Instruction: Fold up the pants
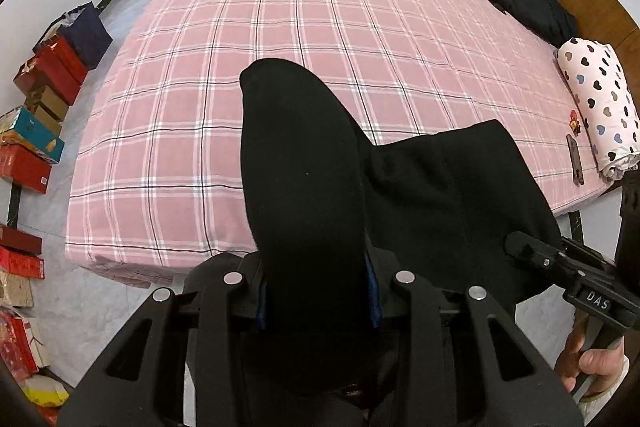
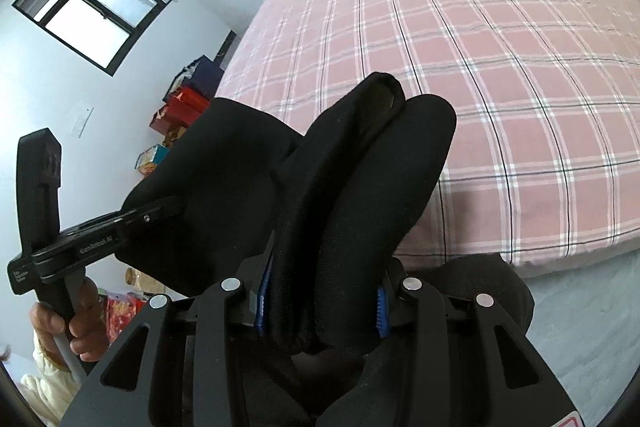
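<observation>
A pink plaid bed point(image 1: 280, 27) fills the room ahead of you. Black pants point(image 1: 304, 187) hang bunched above its near edge, off the mattress. Your left gripper point(image 1: 316, 303) is clamped on one fold, your right gripper point(image 2: 320, 307) on another beside it.

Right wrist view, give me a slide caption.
Right gripper and left gripper clamp black pants above the pink plaid bed.

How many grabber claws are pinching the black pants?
2. The left gripper is shut on the black pants at one spot, and the right gripper is shut on a bunched part beside it, both held up over the pink bed.
</observation>
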